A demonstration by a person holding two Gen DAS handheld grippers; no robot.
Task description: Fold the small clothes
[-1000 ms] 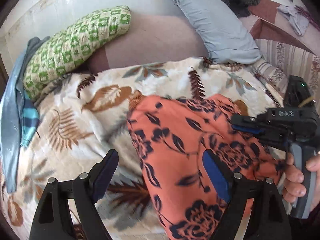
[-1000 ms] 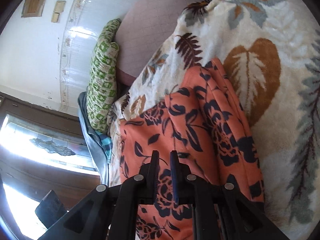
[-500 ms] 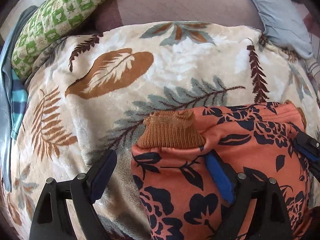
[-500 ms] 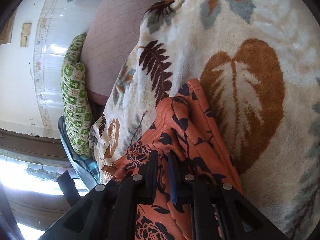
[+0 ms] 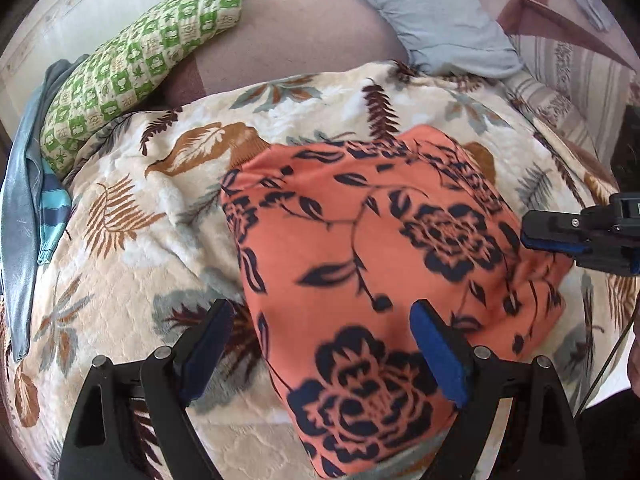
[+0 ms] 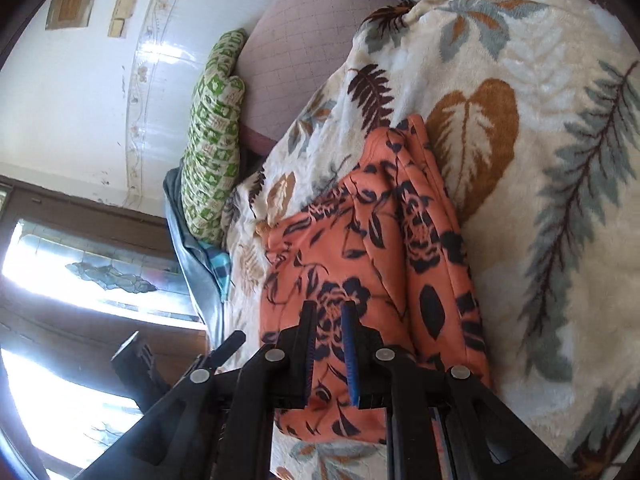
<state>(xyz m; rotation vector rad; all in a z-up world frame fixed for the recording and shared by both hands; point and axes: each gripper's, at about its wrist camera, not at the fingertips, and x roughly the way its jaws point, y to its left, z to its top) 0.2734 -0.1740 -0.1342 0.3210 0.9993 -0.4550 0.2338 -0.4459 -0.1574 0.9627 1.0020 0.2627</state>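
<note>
An orange garment with dark navy flowers lies folded on a cream leaf-print blanket; it also shows in the right wrist view. My left gripper is open, its left finger over the blanket and its right finger over the garment's near part. My right gripper has its jaws close together with a narrow gap, over the garment's near edge; I cannot tell whether cloth is pinched. It shows at the garment's right edge in the left wrist view.
A green checked pillow and a grey-blue pillow lie at the head of the bed. Blue and teal clothes lie at the blanket's left edge. A window is at the left in the right wrist view.
Half a second ago a brown ribbed cuff showed on top of the garment; now the garment lies folded over with the cuff mostly tucked away. Both grippers have drawn back slightly.
</note>
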